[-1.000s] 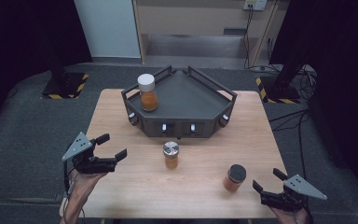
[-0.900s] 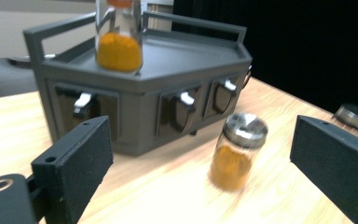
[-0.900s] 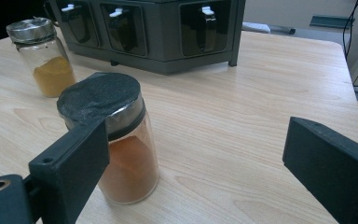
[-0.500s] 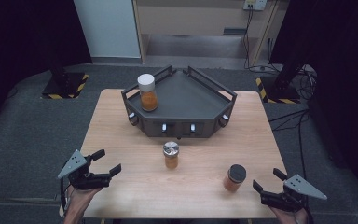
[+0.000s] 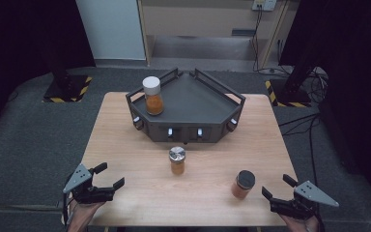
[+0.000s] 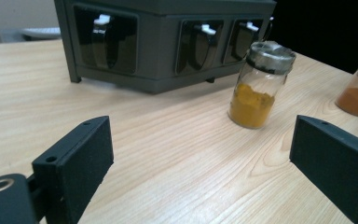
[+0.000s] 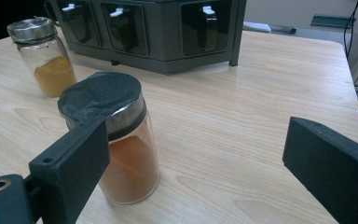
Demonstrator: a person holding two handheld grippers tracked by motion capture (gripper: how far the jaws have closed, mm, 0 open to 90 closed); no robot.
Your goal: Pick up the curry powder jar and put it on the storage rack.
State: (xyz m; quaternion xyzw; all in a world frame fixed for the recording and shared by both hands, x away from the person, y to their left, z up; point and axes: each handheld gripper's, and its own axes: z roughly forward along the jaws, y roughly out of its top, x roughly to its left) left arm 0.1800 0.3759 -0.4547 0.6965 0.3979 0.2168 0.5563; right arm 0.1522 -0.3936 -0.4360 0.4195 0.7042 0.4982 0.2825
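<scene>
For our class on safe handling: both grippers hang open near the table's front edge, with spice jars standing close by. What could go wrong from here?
1. The black-lidded jar stands beside one jaw of the open right gripper; a sideways nudge could tip it.
2. It is near the table front edge, so it might roll off.
3. The silver-lidded jar is tall and narrow; a fast reach by the left gripper could topple it.

3 spice jars are standing upright: a white-lidded jar [image 5: 152,95] on the dark rack [image 5: 207,104], a silver-lidded jar [image 5: 177,160] mid-bench, a black-lidded jar [image 5: 243,184] nearer the right edge.
</scene>
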